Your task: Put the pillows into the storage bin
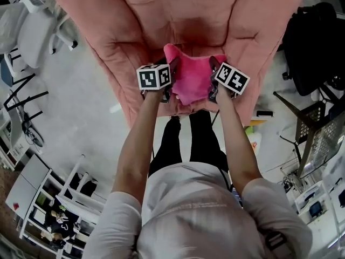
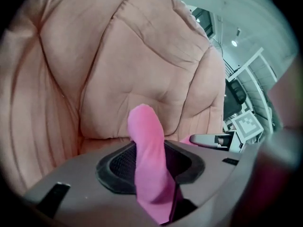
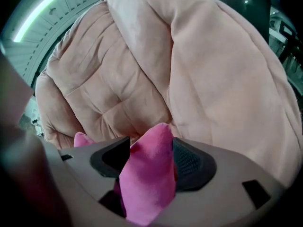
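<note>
The pink pillow [image 1: 190, 77] is pinched by the left gripper [image 2: 150, 160] and right gripper [image 3: 149, 162]; it could be dropped if the cloth slips.

Count: one pillow [image 1: 191, 74], one lounger [image 1: 135, 20], and two grippers, the left gripper [image 2: 149, 164] and the right gripper [image 3: 147, 162].
There are two marker cubes [image 1: 154, 77] [image 1: 232, 78], one on each gripper; around the lounger are one black chair [image 1: 315, 42], one white chair [image 1: 32, 31] and one wire basket [image 1: 323, 128].
</note>
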`<state>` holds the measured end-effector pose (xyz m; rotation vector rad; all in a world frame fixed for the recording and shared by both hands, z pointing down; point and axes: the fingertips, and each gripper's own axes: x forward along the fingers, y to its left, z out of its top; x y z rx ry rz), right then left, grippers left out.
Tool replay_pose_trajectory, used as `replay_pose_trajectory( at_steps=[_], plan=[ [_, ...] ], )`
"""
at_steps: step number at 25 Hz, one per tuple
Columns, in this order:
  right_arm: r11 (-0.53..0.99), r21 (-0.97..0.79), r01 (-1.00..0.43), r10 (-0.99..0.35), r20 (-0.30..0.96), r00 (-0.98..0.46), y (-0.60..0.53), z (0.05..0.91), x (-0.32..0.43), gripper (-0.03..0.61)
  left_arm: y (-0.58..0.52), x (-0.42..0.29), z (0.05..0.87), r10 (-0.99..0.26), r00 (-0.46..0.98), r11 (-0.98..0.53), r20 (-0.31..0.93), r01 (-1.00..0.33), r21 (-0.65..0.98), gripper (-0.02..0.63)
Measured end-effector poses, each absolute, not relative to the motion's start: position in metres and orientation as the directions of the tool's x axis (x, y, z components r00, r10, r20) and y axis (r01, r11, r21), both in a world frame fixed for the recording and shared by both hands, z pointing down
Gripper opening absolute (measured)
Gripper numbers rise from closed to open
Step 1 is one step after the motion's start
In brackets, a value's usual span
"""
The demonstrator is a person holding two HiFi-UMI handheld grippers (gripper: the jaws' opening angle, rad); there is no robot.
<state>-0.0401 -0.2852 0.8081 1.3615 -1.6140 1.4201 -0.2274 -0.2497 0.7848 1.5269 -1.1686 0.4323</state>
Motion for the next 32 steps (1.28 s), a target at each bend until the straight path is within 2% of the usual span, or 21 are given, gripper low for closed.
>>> replay_pose_trajectory(
  at_steps=[2, 5, 6, 8, 13, 18, 23, 28, 32],
  plan=[
    [-0.105, -0.352, -0.930, -0.312, 0.900, -0.305, -0.281, 0.808, -0.040, 0.363, -0.244, -0.232, 0.780, -0.441, 0.452, 0.088, 0.776, -0.838, 0.538, 0.175],
    [-0.130, -0.453, -0.882, -0.318, 0.862, -0.395, -0.273, 0.808, -0.047, 0.379, -0.234, -0.236, 0.773, -0.450, 0.463, 0.072, 0.764, -0.834, 0.548, 0.175],
    [-0.129, -0.491, -0.861, -0.326, 0.841, -0.431, -0.271, 0.806, -0.051, 0.365, -0.232, -0.237, 0.770, -0.453, 0.468, 0.065, 0.759, -0.831, 0.552, 0.174],
    [-0.115, -0.541, -0.833, -0.346, 0.808, -0.477, -0.269, 0.799, -0.059, 0.293, -0.229, -0.239, 0.764, -0.464, 0.476, 0.051, 0.748, -0.828, 0.558, 0.175],
    [-0.086, -0.585, -0.807, -0.379, 0.768, -0.516, -0.257, 0.770, -0.058, 0.239, -0.220, -0.234, 0.737, -0.494, 0.494, 0.004, 0.715, -0.822, 0.570, 0.172],
    [-0.068, -0.606, -0.793, -0.446, 0.729, -0.519, -0.237, 0.719, -0.045, 0.213, -0.209, -0.220, 0.683, -0.537, 0.537, -0.124, 0.651, -0.813, 0.568, 0.169],
    [-0.020, -0.654, -0.756, -0.602, 0.611, -0.513, -0.219, 0.631, -0.039, 0.201, -0.216, -0.214, 0.595, -0.604, 0.597, -0.340, 0.529, -0.793, 0.507, 0.169],
    [0.066, -0.610, -0.790, -0.751, 0.491, -0.442, -0.205, 0.516, -0.021, 0.196, -0.214, -0.198, 0.492, -0.634, 0.676, -0.494, 0.377, -0.728, 0.476, 0.173],
    [0.094, -0.545, -0.833, -0.853, 0.387, -0.350, -0.184, 0.433, 0.015, 0.195, -0.207, -0.159, 0.417, -0.599, 0.761, -0.626, 0.249, -0.639, 0.448, 0.176]
  ],
)
